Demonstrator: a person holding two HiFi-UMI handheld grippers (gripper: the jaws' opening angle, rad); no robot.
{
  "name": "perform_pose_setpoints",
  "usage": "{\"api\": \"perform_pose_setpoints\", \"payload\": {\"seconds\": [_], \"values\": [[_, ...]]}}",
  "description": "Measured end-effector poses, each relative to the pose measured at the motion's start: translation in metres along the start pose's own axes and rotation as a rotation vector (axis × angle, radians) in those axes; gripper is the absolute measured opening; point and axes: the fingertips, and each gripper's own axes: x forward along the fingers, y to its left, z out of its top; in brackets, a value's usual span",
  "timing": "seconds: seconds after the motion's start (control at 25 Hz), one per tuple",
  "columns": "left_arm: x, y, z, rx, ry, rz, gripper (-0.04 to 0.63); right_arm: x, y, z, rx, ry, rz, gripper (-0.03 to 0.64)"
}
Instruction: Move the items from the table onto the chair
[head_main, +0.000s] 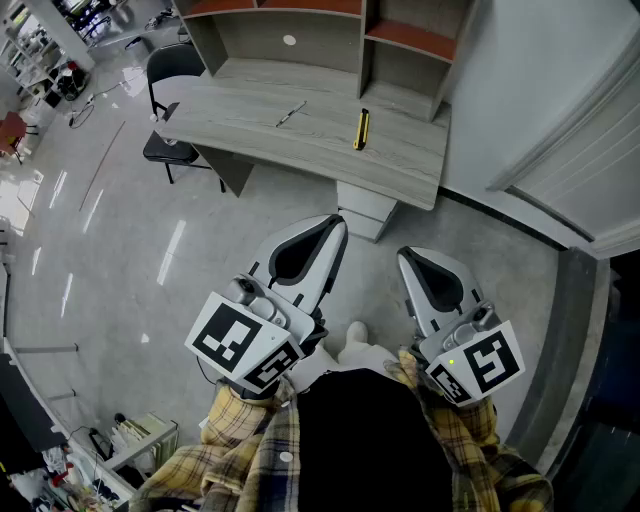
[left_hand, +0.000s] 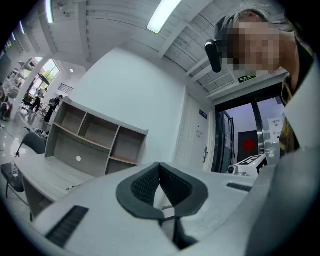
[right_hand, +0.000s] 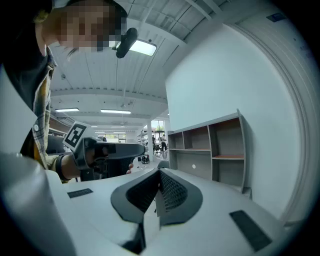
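A slim dark pen-like tool (head_main: 290, 113) and a yellow-and-black tool (head_main: 361, 129) lie on the pale wooden desk (head_main: 250, 130) at the top of the head view. A black chair (head_main: 170, 70) stands at the desk's left end. My left gripper (head_main: 336, 226) and right gripper (head_main: 406, 258) hang side by side over the floor, well short of the desk. Both are shut with nothing between the pads. In the left gripper view the jaws (left_hand: 160, 167) meet, and the desk (left_hand: 45, 175) lies beyond them. The right gripper (right_hand: 160, 172) faces the shelf unit.
A shelf unit (head_main: 330, 40) with open compartments sits on the back of the desk. A white drawer cabinet (head_main: 365, 210) stands under its front edge. A white wall and door (head_main: 560, 150) close off the right side. Shiny grey floor (head_main: 130, 250) spreads to the left.
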Motion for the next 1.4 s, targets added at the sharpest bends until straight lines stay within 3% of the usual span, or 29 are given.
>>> {"api": "perform_pose_setpoints", "payload": {"seconds": [0.52, 1.0, 1.4], "values": [[0.002, -0.005, -0.004, 0.005, -0.005, 0.039, 0.005, -0.009, -0.007, -0.002, 0.035, -0.022, 0.017, 0.018], [-0.006, -0.004, -0.015, -0.007, -0.021, 0.142, 0.005, -0.015, -0.011, -0.017, 0.075, 0.002, 0.102, 0.018], [-0.013, 0.051, -0.004, -0.021, -0.032, 0.195, 0.005, 0.041, -0.006, -0.025, 0.095, 0.046, 0.156, 0.018]]}}
